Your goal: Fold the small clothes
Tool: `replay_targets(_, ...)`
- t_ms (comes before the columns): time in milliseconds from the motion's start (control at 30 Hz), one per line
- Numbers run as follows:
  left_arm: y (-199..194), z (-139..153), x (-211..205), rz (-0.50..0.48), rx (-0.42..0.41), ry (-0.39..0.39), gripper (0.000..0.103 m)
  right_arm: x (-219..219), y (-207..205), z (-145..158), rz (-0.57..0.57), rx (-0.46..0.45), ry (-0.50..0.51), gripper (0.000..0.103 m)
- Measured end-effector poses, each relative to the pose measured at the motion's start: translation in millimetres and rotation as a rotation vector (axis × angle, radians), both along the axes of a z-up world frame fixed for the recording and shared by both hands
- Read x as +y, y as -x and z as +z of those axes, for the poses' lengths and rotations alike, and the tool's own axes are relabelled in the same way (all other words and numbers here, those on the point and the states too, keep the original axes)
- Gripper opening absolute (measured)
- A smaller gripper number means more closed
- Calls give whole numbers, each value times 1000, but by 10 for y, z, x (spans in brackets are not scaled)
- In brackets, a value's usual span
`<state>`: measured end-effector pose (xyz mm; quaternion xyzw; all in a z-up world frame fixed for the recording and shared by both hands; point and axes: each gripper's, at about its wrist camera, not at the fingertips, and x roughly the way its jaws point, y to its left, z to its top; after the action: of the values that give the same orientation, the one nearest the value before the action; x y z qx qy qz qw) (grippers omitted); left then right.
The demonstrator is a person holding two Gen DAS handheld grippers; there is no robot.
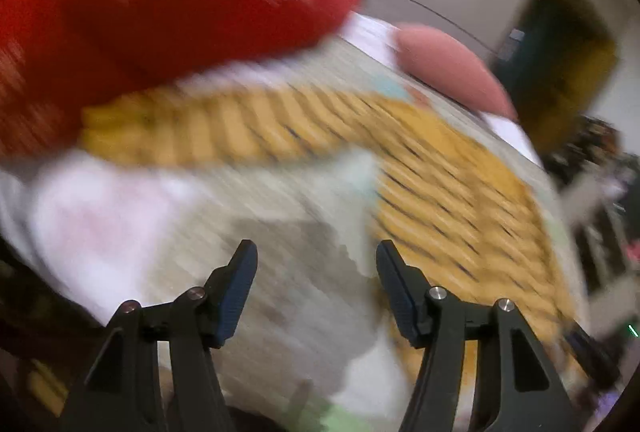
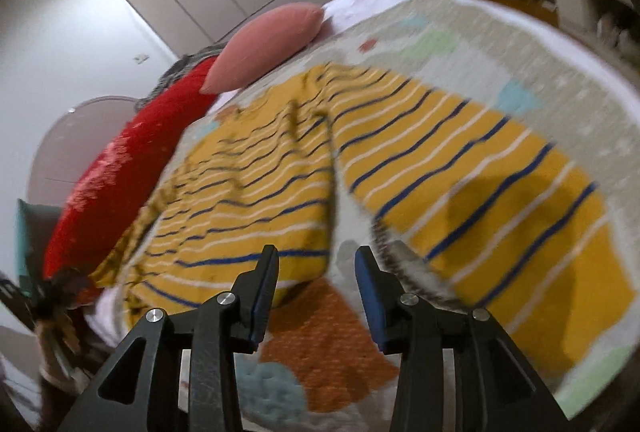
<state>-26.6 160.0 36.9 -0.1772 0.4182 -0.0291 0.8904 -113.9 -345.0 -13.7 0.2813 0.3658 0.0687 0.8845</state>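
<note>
The mustard-yellow knit top with navy and white stripes (image 2: 400, 159) lies spread on a pale patterned quilt (image 2: 500, 43), one sleeve folded across its front. Both grippers are spread wide and hold nothing. The right gripper (image 2: 316, 264) hovers just short of the hem edge; the left gripper (image 1: 316, 256) hangs over bare quilt, the top beyond and right. Judging from this, pinch hem corners squarely, one layer-pair each, before lifting.

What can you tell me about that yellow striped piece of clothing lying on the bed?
The yellow striped garment looks like a soft knit top in mustard yellow with thin navy and white stripes. It lies spread on the patterned bed cover, rumpled, with a raised fold down its middle and a ribbed hem nearest the right gripper, whose open jaws hold nothing.
</note>
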Motion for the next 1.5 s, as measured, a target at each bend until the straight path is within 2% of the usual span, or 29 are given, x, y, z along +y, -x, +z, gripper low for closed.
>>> replay_targets(33,56,-58,-143,-46,8,36,61,20,-2,-28,12,0,-17,47)
replay_targets(100,124,-175,-413,-142,13,97,64,60,6,-83,39,-8,-59,58)
replay_targets(200,128,-288,-744,-233,21,110,70,103,-21,-136,57,-10,-77,64)
replay_targets(267,120,-355,-886,-273,15,106,82,140,-81,-187,63,3,-63,64)
replay_targets(333,105,-418,-940,-270,11,95,89,174,-174,-267,68,13,-47,64)
replay_targets(433,68,-462,-924,-254,22,159,98,255,-334,-302,66,2,-31,65)
replay_targets(467,63,-485,-924,-245,30,184,99,306,-387,-293,70,-5,-26,67)
replay_targets(567,90,-520,-993,-220,39,185,99,460,-495,-315,82,-13,-25,67)
replay_targets(600,103,-518,-1029,-213,42,173,95,540,-534,-327,87,-17,-9,67)
replay_targets(633,104,-504,-1043,-202,50,156,70,564,-546,-321,88,-18,1,65)
replay_targets(700,6,-488,-1029,-204,110,138,21,589,-622,-315,129,0,-38,31)
replay_targets(767,-37,-395,-919,-192,114,192,21,565,-642,-266,142,14,-62,28)
replay_targets(833,-7,-188,-844,-195,85,183,20,530,-603,-112,171,-3,-79,25)
replay_targets(967,168,266,-755,-239,45,194,18,401,-471,262,217,-30,-198,23)
replay_targets(1067,323,410,-726,-246,39,156,15,324,-371,453,238,-47,-258,24)
replay_targets(1167,399,305,-660,-219,72,129,15,263,-273,432,226,-21,-279,37)
replay_targets(1200,413,223,-613,-207,86,134,16,215,-222,371,213,-12,-280,41)
replay_targets(1300,436,47,-494,-166,133,157,16,43,-75,226,156,15,-269,43)
replay_targets(1367,480,11,-439,-134,129,130,27,-144,54,134,101,17,-290,44)
replay_targets(1433,534,38,-406,-105,101,99,51,-351,195,51,29,13,-288,50)
replay_targets(1500,563,62,-393,-96,75,89,61,-465,262,-10,-11,15,-286,53)
